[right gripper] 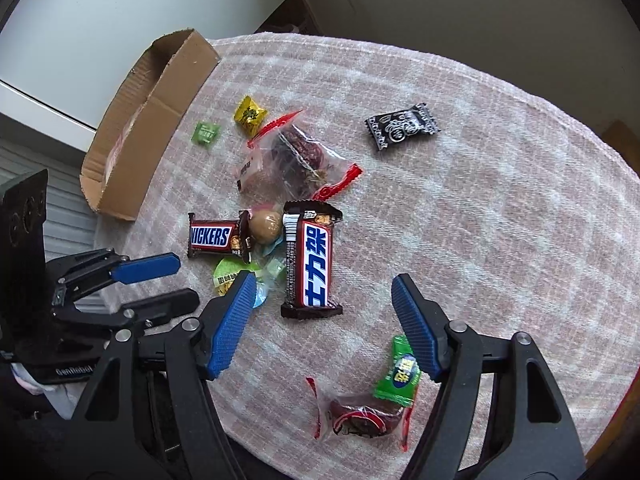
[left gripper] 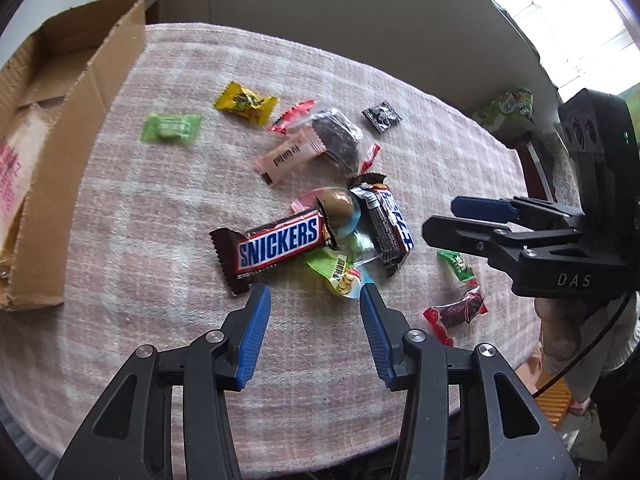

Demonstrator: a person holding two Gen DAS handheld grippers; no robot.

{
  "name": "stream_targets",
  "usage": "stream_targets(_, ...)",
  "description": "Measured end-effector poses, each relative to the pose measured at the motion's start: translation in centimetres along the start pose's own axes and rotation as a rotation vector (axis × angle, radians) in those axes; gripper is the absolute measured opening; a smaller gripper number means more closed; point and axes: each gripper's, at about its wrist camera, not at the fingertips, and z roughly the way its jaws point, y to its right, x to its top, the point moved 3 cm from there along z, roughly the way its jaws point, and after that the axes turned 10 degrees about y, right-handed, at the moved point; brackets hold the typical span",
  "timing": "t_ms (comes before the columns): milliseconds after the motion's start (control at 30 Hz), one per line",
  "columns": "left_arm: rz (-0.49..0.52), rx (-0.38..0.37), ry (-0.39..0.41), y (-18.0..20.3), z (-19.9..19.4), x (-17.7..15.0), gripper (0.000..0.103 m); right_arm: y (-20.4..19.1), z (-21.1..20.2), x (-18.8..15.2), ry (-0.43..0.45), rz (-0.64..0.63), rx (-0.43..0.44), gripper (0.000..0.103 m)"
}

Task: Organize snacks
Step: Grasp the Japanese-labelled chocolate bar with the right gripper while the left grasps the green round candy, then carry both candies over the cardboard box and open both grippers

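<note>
The left claw (left gripper: 316,292) is hovering half open and empty just short of the Snickers bar (left gripper: 276,245), and the right claw (right gripper: 324,284) is gaping empty over the counter (right gripper: 500,208) beside a second bar (right gripper: 311,261). Past them, loose sweets are crowding together, a yellow candy (left gripper: 245,101) lying farther off. The empty cardboard box (left gripper: 60,152) is sitting farthest left.

Tablecloth (right gripper: 500,208): you see rough woven cloth, matt.
Box (left gripper: 72,160): your corrugated cardboard, matt.
Snickers bar (left gripper: 276,246): glossy plastic wrapper.
Gripper pads (left gripper: 256,332): ribbed blue plastic.
</note>
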Motion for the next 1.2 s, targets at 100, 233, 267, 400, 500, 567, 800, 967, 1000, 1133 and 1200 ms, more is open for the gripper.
stream_targets(100, 0.039, -0.007, -0.019, 0.9, 1.0, -0.3, 0.045, -0.3, 1.3, 0.3, -0.022, -0.002, 0.013, 0.061)
stream_targets(233, 0.092, 0.000, -0.028, 1.8, 1.9, -0.5, 0.045, -0.5, 2.4, 0.5, -0.043, 0.004, 0.022, 0.060)
stream_targets(267, 0.105, 0.005, -0.026, 2.0, 2.3, -0.5, 0.045, -0.6, 2.6, 0.5, -0.049, 0.004, 0.024, 0.058)
stream_targets(400, 0.162, 0.029, -0.004, 3.1, 3.3, -0.5, 0.045, -1.0, 3.3, 0.7, -0.071, -0.012, 0.029, 0.053)
stream_targets(500, 0.184, 0.051, 0.012, 3.2, 3.9, -0.4, 0.045, -1.2, 4.0, 0.6, -0.089, -0.014, 0.023, 0.045)
stream_targets(567, 0.199, 0.066, 0.015, 3.3, 4.5, -0.3, 0.045, -1.3, 4.0, 0.7, -0.088, -0.020, 0.018, 0.042)
stream_targets(800, 0.242, 0.078, 0.036, 3.9, 5.5, -0.3, 0.031, -0.9, 3.9, 0.7, -0.095, -0.005, 0.023, 0.030)
stream_targets(967, 0.226, 0.068, 0.044, 3.8, 5.9, 0.1, 0.028, -0.4, 3.2, 0.3, -0.079, 0.015, 0.016, 0.030)
stream_targets(1000, 0.221, 0.065, 0.048, 3.7, 5.8, 0.1, 0.028, -0.3, 3.0, 0.3, -0.075, 0.021, 0.013, 0.030)
stream_targets(1133, 0.194, 0.046, 0.066, 3.1, 4.8, 0.3, 0.027, 0.4, 2.0, 0.2, -0.056, 0.034, 0.007, 0.030)
stream_targets(1200, 0.180, 0.035, 0.076, 3.0, 4.4, 0.4, 0.027, 0.7, 1.6, 0.1, -0.047, 0.043, 0.003, 0.030)
